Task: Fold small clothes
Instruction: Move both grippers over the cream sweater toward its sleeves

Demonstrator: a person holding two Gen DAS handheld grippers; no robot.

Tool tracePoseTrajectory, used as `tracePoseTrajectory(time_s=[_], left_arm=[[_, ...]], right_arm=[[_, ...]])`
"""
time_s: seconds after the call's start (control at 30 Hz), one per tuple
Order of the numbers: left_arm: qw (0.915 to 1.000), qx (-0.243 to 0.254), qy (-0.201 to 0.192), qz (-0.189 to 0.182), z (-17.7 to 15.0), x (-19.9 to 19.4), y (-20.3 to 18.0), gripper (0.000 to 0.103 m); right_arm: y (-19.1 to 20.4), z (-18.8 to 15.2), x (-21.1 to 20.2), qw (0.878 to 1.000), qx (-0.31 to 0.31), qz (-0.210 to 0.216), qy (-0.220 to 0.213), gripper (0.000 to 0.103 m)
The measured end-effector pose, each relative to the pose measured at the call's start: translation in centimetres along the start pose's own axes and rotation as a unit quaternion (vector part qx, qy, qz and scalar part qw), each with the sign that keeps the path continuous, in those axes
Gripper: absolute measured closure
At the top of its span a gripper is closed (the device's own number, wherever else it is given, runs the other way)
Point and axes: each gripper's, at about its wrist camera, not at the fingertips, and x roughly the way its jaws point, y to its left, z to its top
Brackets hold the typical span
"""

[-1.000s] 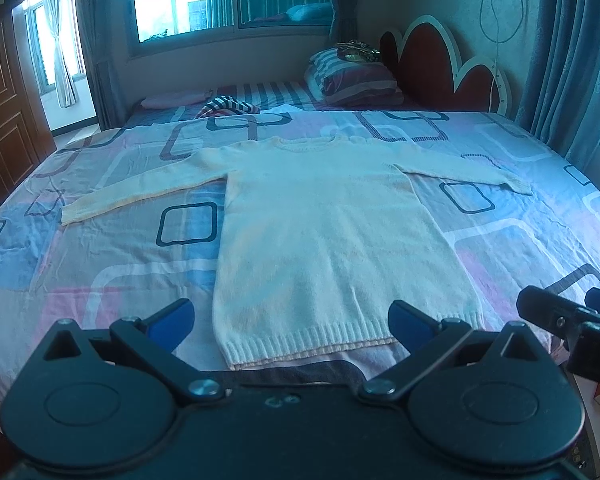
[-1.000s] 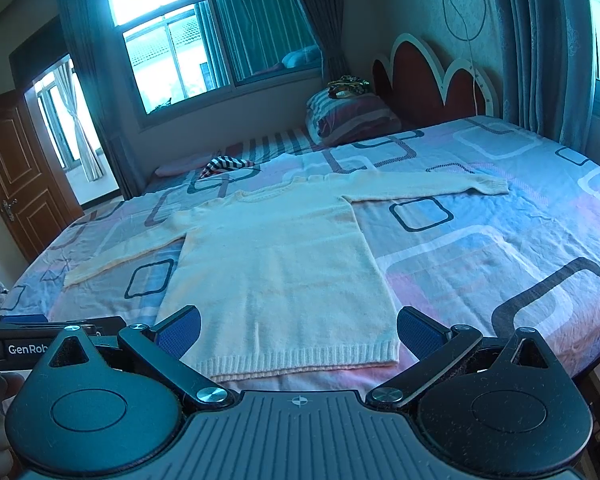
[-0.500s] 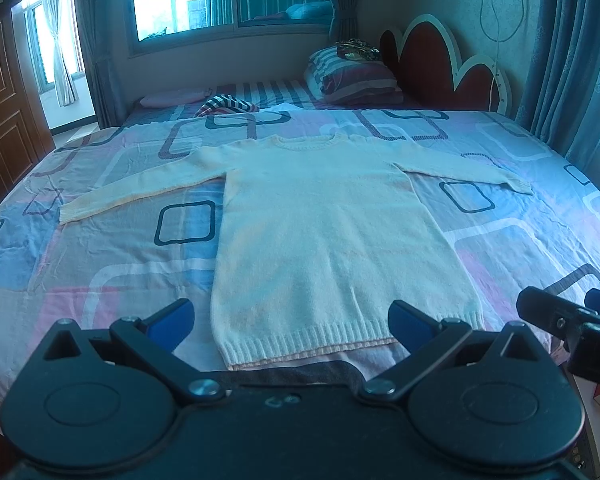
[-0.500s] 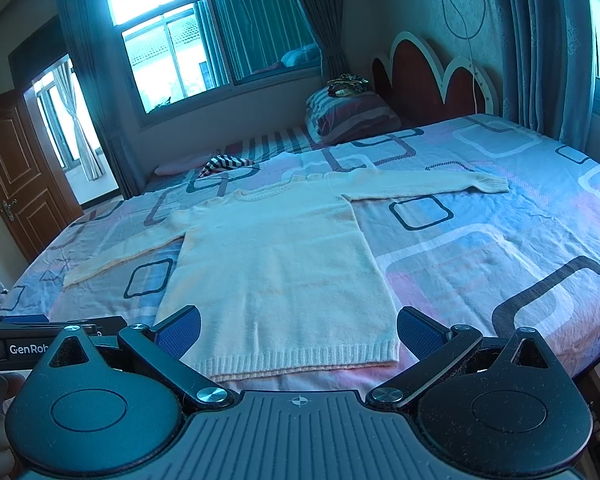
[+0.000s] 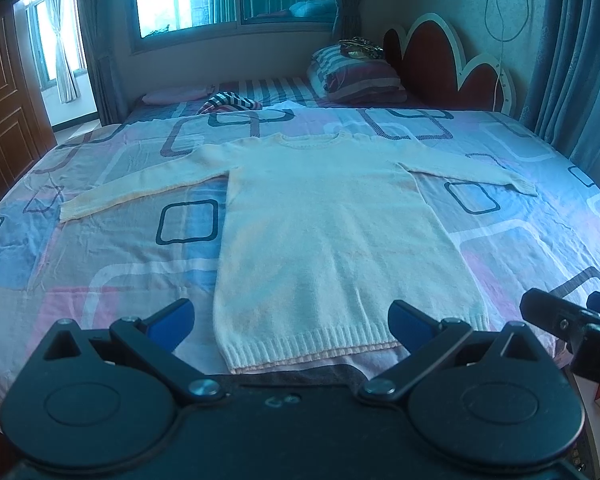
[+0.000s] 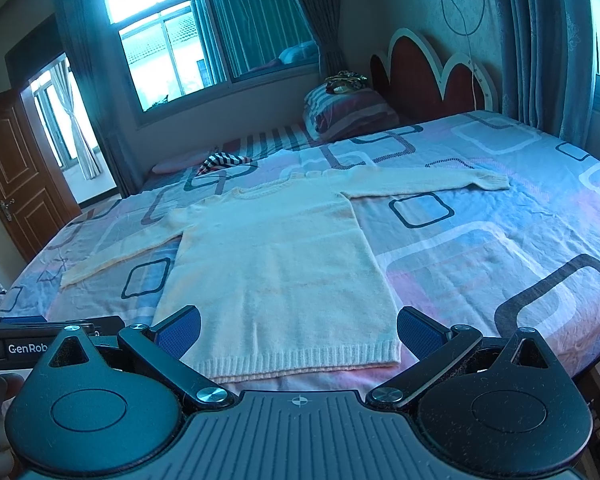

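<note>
A cream knit sweater (image 5: 332, 236) (image 6: 276, 264) lies flat on the bed, both sleeves spread out sideways and its ribbed hem nearest me. My left gripper (image 5: 290, 322) hovers open just short of the hem, holding nothing. My right gripper (image 6: 298, 330) is open too, above the hem's near edge, empty. In the left wrist view the right gripper's black finger (image 5: 556, 314) pokes in at the right edge. The left gripper's body (image 6: 40, 344) shows at the left edge of the right wrist view.
The bed (image 5: 112, 248) has a sheet of pink, blue and grey squares. Striped pillows (image 5: 360, 76) and a dark red headboard (image 5: 440, 56) stand at the far right. A checked cloth (image 5: 230, 102) lies at the far side. A wooden door (image 6: 16, 184) is on the left.
Almost nothing has moved; both grippers stay open and hover near the hem, with only a slight drift of the left wrist view.
</note>
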Motion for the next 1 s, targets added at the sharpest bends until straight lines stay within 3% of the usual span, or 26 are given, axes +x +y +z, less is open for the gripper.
tracePoseTrajectory(time_s=[1.0], left_arm=[[0.9995, -0.02, 0.011, 0.019, 2.2, 3.8, 1.2, 0.001]], right_arm=[[-0.8, 2.2, 3.7, 1.0, 0.003, -0.013, 0.008, 0.0]])
